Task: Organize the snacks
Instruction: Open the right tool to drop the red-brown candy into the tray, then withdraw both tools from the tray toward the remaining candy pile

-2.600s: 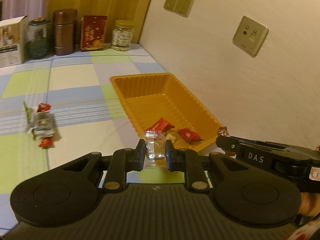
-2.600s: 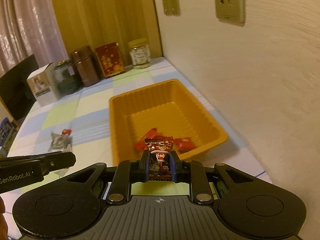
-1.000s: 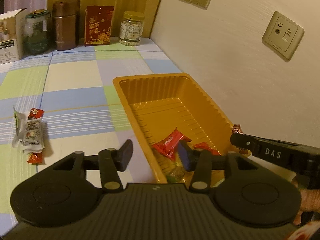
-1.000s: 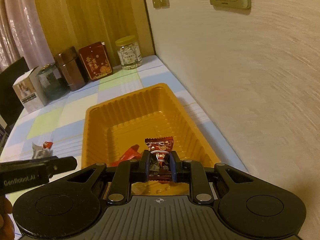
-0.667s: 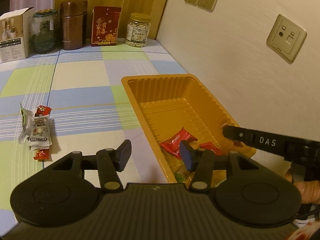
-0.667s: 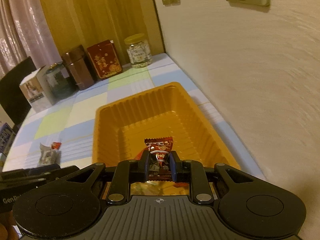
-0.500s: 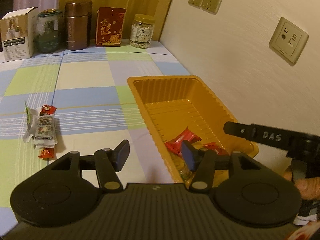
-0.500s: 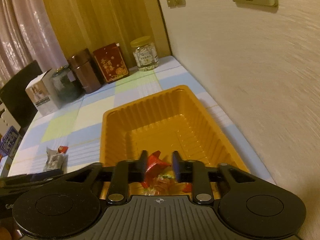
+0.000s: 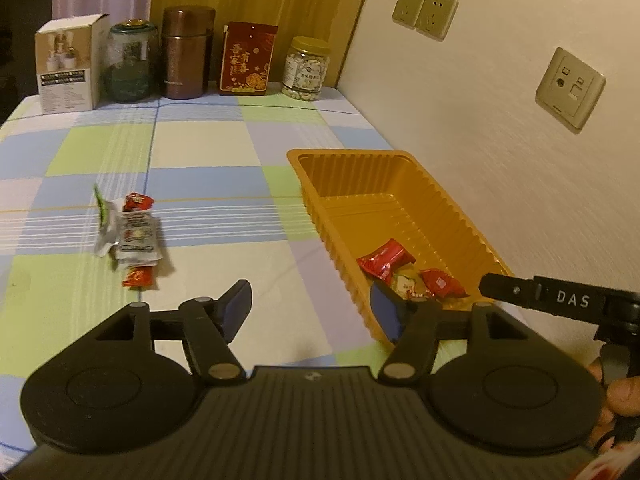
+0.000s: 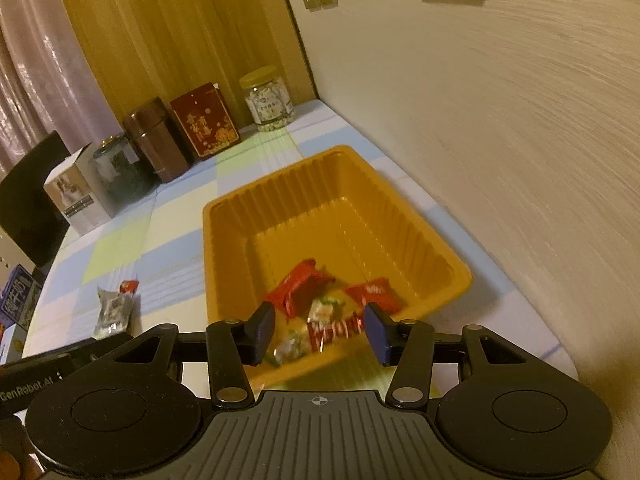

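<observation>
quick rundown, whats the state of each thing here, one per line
left gripper: jaws opening, nothing between them
right gripper: jaws opening, nothing held, over the tray
orange tray: holds a few wrapped snacks at its near end
dark red snack: blurred, lying in the tray
snack packets: lying on the tablecloth, outside the tray
jar: upright, lid on

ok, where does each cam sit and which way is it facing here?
Left wrist: on the left gripper, angled down over the table, orange tray at right; own jaws opening, empty, plus the right gripper's finger.
Right wrist: on the right gripper, angled down into the tray; own jaws opening, nothing pinched, dark red candy blurred below them; the left gripper's finger at lower left.
Shared: tray, snack packets on the cloth, jars along the back.
</observation>
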Motion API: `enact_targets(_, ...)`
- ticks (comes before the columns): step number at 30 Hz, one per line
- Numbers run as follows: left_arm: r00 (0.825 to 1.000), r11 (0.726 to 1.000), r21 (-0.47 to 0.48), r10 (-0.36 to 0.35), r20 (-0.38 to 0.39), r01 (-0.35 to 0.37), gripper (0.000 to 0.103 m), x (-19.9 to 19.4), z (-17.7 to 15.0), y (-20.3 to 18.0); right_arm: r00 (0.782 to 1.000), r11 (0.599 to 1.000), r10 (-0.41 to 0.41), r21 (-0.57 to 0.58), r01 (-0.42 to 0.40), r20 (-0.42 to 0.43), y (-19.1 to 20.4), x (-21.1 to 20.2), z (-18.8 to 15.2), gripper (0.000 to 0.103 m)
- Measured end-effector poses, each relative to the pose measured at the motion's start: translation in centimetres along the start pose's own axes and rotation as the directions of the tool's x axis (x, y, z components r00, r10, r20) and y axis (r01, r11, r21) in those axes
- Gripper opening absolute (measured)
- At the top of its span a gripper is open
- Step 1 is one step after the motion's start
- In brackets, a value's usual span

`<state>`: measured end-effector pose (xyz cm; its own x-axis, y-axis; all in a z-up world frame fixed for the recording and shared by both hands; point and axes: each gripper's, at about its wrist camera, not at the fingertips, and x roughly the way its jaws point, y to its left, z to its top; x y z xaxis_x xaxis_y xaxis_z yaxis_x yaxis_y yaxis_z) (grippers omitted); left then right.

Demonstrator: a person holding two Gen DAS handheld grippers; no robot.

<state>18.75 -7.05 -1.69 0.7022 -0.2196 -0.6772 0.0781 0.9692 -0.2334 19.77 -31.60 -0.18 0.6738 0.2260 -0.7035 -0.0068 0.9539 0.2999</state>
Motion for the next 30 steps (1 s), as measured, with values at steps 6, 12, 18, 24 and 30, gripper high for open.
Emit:
enact_targets(6, 1.0, 1.0, 0.013, 0.016, 0.018, -0.017, 0.066, -2.5, -0.8, 0.5, 1.0, 1.0, -0.018, -0.025, 0.018, 0.006, 1.7, -2.2, -1.5, 0.053)
enact_targets(12, 0.999, 0.999, 0.001, 0.034, 0.04, -0.034, 0.068, -4.8, -1.6, 1.5, 1.0, 0.998, -0.014, -0.055, 0.014, 0.012, 3.6, -3.9, -2.9, 0.056)
enact_targets(18, 0.998, 0.999, -0.012, 0.042, 0.052, -0.041, 0.069, -6.5, -2.2, 2.6, 1.0, 0.997, -0.01, -0.081, 0.01, 0.012, 5.3, -4.9, -4.1, 0.059)
enact_targets(24, 0.997, 0.999, -0.022, 0.048, 0.067, -0.047, 0.072, -7.8, -2.4, 3.5, 1.0, 0.995, -0.007, -0.101, 0.007, 0.002, 6.7, -5.2, -4.9, 0.062)
enact_targets(30, 0.996, 0.997, -0.043, 0.06, 0.065, -0.057, 0.073, -8.5, -2.8, 4.8, 1.0, 0.992, -0.001, -0.124, 0.001, -0.001, 8.0, -5.2, -5.3, 0.066)
